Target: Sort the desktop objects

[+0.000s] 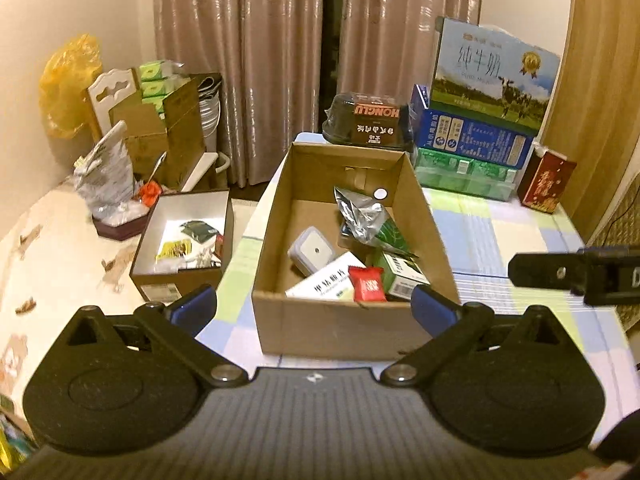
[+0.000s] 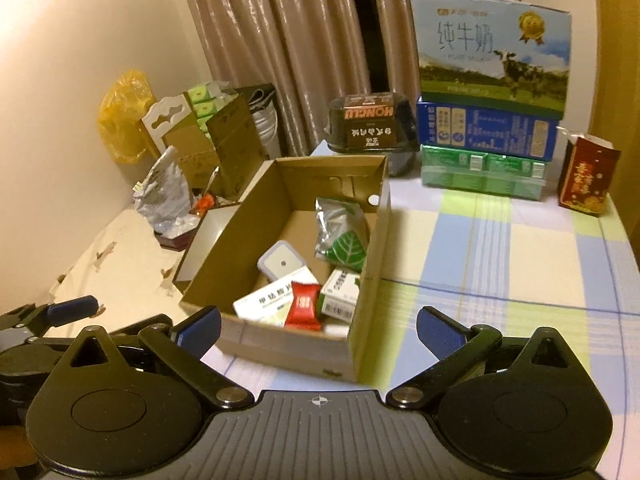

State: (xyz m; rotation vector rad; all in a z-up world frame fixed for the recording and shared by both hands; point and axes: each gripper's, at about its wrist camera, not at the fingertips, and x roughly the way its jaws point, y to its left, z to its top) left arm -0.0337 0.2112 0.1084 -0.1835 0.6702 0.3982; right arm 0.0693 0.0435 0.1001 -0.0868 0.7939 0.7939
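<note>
smaller box (image 1: 182, 240) contents visible left wrist only

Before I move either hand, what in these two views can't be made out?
- Smaller box: left wrist view, contents too small and blurred; right wrist view, the cardboard box wall hides its inside.
- White medicine box: print blurred; the red candy overlaps one corner.
- Floor of the cardboard box under the foil packet: covered in both views.

An open cardboard box (image 1: 352, 320) sits on the checked cloth, holding a crumpled silver-green pouch (image 1: 370, 220), a grey-white square case (image 1: 314, 254), a white medicine box (image 1: 324, 284), a red candy (image 1: 367, 284) and what looks like a green-white carton (image 1: 400, 274).
</note>
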